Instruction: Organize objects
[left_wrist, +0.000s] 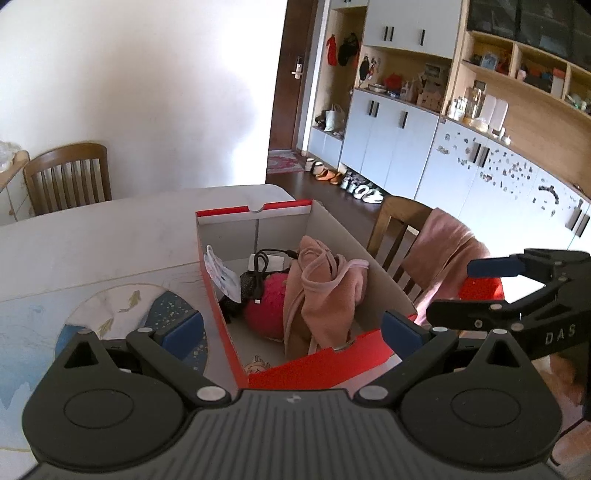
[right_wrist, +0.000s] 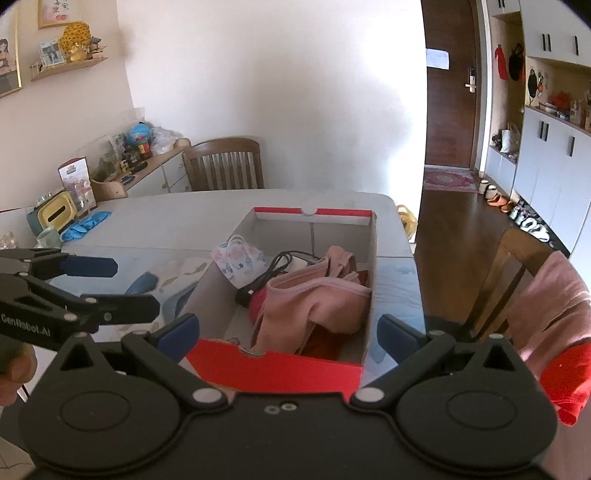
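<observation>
Through my left wrist camera, my left gripper (left_wrist: 291, 328) stands spread wide with nothing between its blue pads (left_wrist: 183, 329). The red shoebox (left_wrist: 295, 373) sits on the table (left_wrist: 110, 236) straight ahead and below, its near short wall lying between my two fingers. Its long axis runs away from me toward the far rim. Inside I see a pink garment (left_wrist: 321, 295) bunched upright, a magenta fuzzy ball (left_wrist: 267, 310) beside it, a black cable (left_wrist: 264, 264) and a patterned face mask (left_wrist: 221, 275) leaning on the left wall. My right gripper (left_wrist: 480, 291) enters from the right edge, just beyond the box's right wall.

Through my right wrist camera, my right gripper (right_wrist: 288, 334) is likewise released, fingers wide, empty. The shoebox (right_wrist: 280, 365) again lies dead ahead, near wall between the fingers, long axis pointing away. The garment (right_wrist: 314, 306) fills the near half; the mask (right_wrist: 240, 258) hangs over the left wall, the cable (right_wrist: 280, 264) behind it. My left gripper (right_wrist: 110, 284) shows at the left, beside the box.

Both hands look about equally near. I judge everything loose is boxed; the next move likely turns on taking the box by its near end.
</observation>
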